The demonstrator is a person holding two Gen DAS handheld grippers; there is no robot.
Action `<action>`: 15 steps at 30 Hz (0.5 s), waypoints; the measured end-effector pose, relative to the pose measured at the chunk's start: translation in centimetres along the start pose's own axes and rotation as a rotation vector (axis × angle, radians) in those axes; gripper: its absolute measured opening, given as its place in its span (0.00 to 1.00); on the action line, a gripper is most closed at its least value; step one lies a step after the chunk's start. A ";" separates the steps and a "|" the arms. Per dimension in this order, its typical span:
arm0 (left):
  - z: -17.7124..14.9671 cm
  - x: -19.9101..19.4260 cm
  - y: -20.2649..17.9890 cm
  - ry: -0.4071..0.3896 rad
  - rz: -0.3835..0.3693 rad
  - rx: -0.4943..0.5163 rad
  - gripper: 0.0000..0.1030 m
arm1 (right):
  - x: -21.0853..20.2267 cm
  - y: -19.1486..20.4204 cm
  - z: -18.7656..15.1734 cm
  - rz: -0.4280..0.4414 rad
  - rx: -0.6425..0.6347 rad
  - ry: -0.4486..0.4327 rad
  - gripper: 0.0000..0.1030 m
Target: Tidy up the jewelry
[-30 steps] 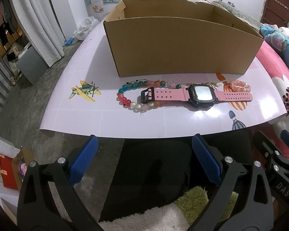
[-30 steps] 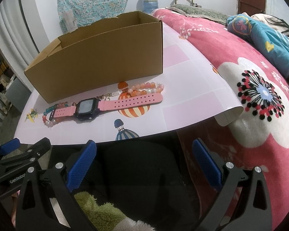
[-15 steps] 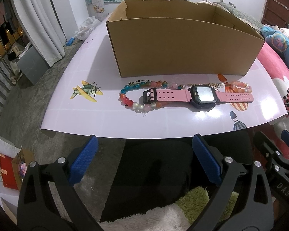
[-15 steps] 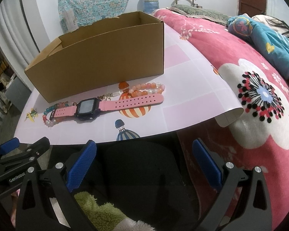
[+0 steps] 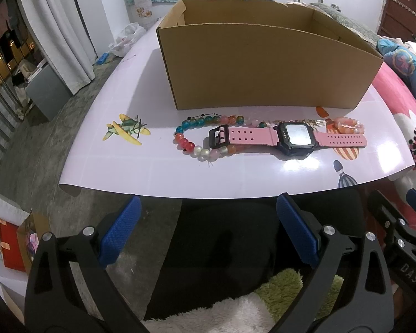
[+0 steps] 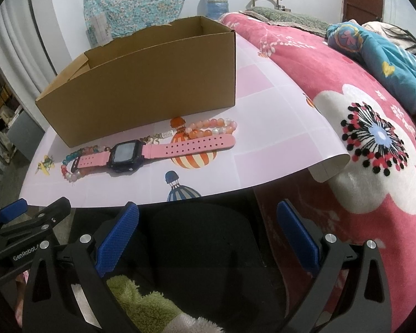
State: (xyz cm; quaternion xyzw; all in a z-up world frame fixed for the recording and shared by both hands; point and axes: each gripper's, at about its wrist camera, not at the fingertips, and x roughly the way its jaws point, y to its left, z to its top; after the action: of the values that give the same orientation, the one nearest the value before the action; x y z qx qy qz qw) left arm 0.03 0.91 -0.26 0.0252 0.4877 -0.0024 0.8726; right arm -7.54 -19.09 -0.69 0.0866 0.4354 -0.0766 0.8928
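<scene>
My left gripper (image 5: 208, 233) and right gripper (image 6: 208, 230) both hang wide open and empty, short of the worktop's (image 5: 235, 174) near edge. The pink watch (image 5: 288, 138) lies flat before the cardboard box (image 5: 263, 66), its buckle end across a multicoloured bead bracelet (image 5: 197, 147); a peach bead bracelet (image 5: 346, 125) sits at its right end.

Cool, even indoor light; glare glints on the glossy pink mat (image 5: 299, 166) and watch face (image 5: 296, 135). Fisheye edges bend and darken.
</scene>
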 end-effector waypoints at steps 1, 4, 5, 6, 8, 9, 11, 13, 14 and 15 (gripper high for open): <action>0.0 0.0 0.0 0.001 0.000 -0.001 0.92 | -0.1 0.0 0.0 -0.002 0.000 -0.001 0.95; 0.0 0.2 0.0 0.003 -0.002 -0.001 0.92 | -0.2 -0.1 0.0 -0.012 0.001 -0.005 0.95; 0.0 0.3 0.0 0.004 -0.004 0.000 0.92 | -0.2 -0.2 0.0 -0.015 0.003 -0.005 0.95; 0.1 0.4 -0.1 0.006 -0.004 0.000 0.92 | -0.2 -0.2 0.0 -0.018 0.006 -0.004 0.95; 0.1 0.5 -0.1 0.008 -0.007 0.002 0.92 | -0.2 -0.3 0.0 -0.025 0.010 0.000 0.95; 0.2 0.6 -0.1 0.009 -0.008 0.004 0.92 | -0.1 -0.4 0.0 -0.029 0.011 0.001 0.95; 0.3 0.9 -0.1 0.009 -0.009 0.008 0.92 | -0.1 -0.5 0.1 -0.039 0.012 0.004 0.95; 0.5 1.1 0.1 0.002 -0.013 0.014 0.92 | -0.1 -0.5 0.3 -0.049 0.011 0.004 0.95; 0.5 1.2 0.3 -0.002 -0.016 0.016 0.92 | 0.0 -0.6 0.4 -0.054 0.010 0.005 0.95; 0.6 1.4 0.4 -0.007 -0.018 0.017 0.92 | 0.1 -0.6 0.5 -0.057 0.010 0.006 0.95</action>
State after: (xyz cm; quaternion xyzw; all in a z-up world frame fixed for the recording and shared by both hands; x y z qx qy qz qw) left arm 1.25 1.33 -1.12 0.0282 0.4850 -0.0146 0.8740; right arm -7.23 -19.81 -0.48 0.0787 0.4398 -0.1041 0.8886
